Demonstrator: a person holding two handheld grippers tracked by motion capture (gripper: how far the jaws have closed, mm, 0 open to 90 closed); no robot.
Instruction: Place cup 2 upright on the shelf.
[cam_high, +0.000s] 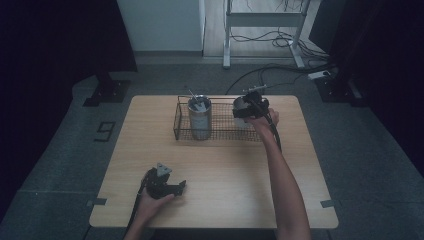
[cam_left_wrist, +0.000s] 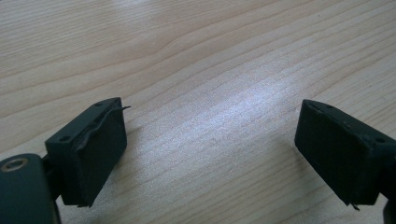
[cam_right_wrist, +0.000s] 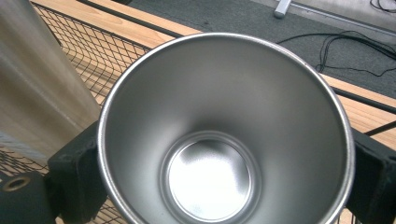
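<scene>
Cup, steel and empty, sits clamped between the jaws of my right tongs at the right end of the wire basket, mouth up so it stands beside the taller tumbler at the basket's left. My left tongs rest apart and empty on the counter, well clear of the work.

Both forearms are bare, with no sleeves in sight. The left tool is black, topped by a grey three-cornered plate at its 12 o'clock edge, and a dark cable trails off toward 7 o'clock. Its two blocky jaws carry black pads and small screw holes. The right tool is black too, its cable running toward 5 o'clock.
</scene>
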